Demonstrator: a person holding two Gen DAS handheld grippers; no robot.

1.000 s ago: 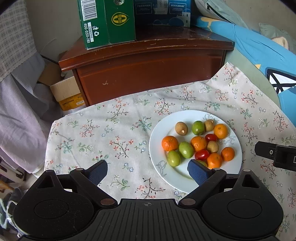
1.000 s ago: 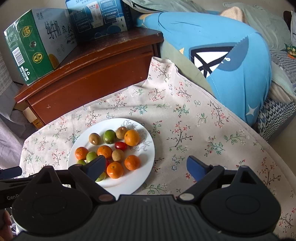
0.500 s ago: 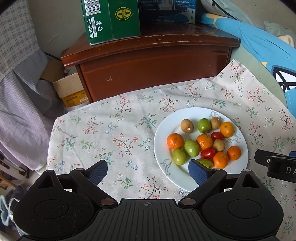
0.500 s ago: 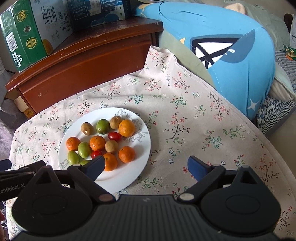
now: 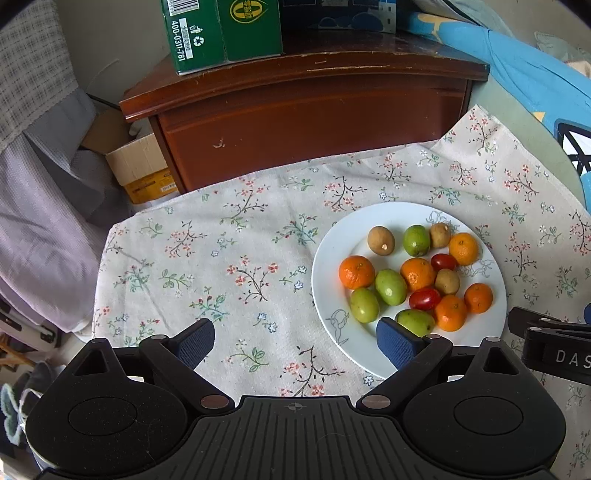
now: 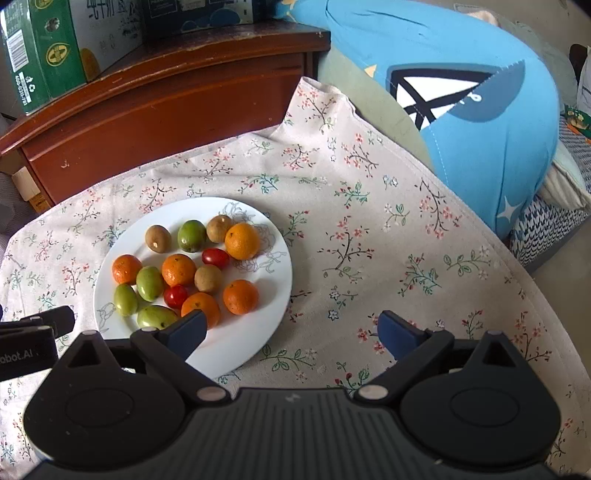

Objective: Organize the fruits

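Note:
A white plate (image 5: 328, 273) (image 6: 273, 280) sits on the floral cloth and holds mixed fruit: several oranges (image 5: 356, 272) (image 6: 241, 296), several green fruits (image 5: 390, 287) (image 6: 149, 283), brown ones (image 5: 381, 240) (image 6: 158, 238) and two red tomatoes (image 5: 424, 298) (image 6: 215, 257). My left gripper (image 5: 295, 341) is open, hovering over the cloth at the plate's near left, its right fingertip over the plate's edge. My right gripper (image 6: 291, 332) is open too, above the plate's near right rim. Neither holds anything.
A dark wooden cabinet (image 5: 314, 122) stands beyond the cloth, with a green carton (image 5: 221, 33) and a blue box on top. A blue cushion (image 6: 461, 103) lies to the right. Cardboard boxes (image 5: 140, 170) and hanging clothes are at the left. Bare floral cloth (image 6: 388, 221) spreads on both sides of the plate.
Both grippers have moved forward and lower toward the plate, so it looks larger and nearer. The fruit has not moved and both stay open.

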